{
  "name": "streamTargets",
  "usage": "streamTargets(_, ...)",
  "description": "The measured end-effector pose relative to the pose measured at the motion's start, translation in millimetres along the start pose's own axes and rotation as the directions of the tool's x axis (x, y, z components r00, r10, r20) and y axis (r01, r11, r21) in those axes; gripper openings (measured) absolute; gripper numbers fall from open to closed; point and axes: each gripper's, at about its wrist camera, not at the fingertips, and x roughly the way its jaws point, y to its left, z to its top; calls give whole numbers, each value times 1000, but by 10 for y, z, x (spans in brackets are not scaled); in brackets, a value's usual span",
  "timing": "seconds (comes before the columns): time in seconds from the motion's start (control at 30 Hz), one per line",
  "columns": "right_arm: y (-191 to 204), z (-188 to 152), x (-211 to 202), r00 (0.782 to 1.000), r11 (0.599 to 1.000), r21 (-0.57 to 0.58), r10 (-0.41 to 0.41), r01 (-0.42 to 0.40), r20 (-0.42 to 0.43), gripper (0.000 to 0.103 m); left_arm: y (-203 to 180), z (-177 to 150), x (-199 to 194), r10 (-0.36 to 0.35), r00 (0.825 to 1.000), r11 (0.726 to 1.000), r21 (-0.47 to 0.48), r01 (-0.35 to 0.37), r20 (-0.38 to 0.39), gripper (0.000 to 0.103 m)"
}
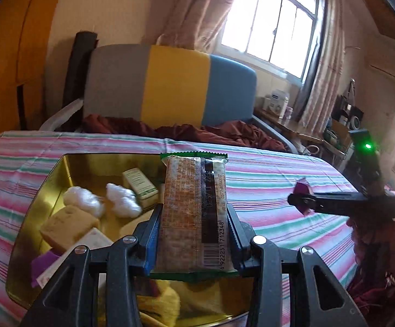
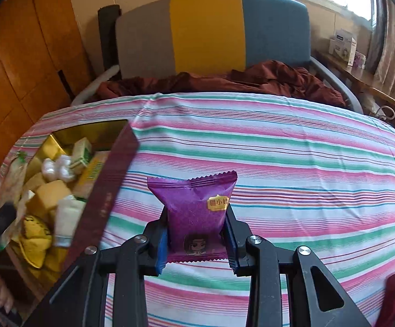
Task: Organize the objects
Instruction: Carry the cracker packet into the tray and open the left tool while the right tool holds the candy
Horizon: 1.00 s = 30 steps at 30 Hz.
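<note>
My left gripper [image 1: 194, 212] is shut on a green-edged cracker packet [image 1: 194, 209] with a barcode, held upright over the gold tin box [image 1: 58, 169]. The tin holds cotton balls [image 1: 121, 199], a yellow sponge block [image 1: 66, 224], a small green-and-white box [image 1: 140, 186] and other packets. My right gripper [image 2: 197, 218] is shut on a purple snack packet [image 2: 194, 207], held above the striped cloth to the right of the tin [image 2: 96, 133]. The right gripper also shows in the left wrist view [image 1: 303, 200], with the purple packet [image 1: 302, 188] in it.
The tin's dark red outer wall [image 2: 107, 190] rises just left of my right gripper. The striped cloth [image 2: 279, 163] covers the table. Behind it stand a grey, yellow and blue headboard [image 1: 175, 84], a maroon blanket [image 2: 251, 81] and a cluttered side table [image 1: 292, 125].
</note>
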Motion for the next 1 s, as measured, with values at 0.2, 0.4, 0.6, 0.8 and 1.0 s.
streamTargets(0.2,229,-17,-29,998,998,24,63,-63,9,35,398,172,161,42,997,996,-76,-47,-61,43)
streamTargets(0.4,412,-52,-72,995,994,31,99,-100,24,35,832,418,457,78,986,980,-171,-104,-150,42)
streamTargets(0.6,579,-97,-66,991,990,37,135,-135,18,35,1098,564,717,102,973,965,-217,-147,-205,43)
streamTargets(0.8,705,-112,-67,986,985,38,167,-168,16,35,1272,581,900,122,960,951,-247,-186,-253,43)
streamTargets(1.0,898,-133,-92,980,980,9,197,-197,14,35,1347,604,1065,155,942,943,-240,-231,-299,44)
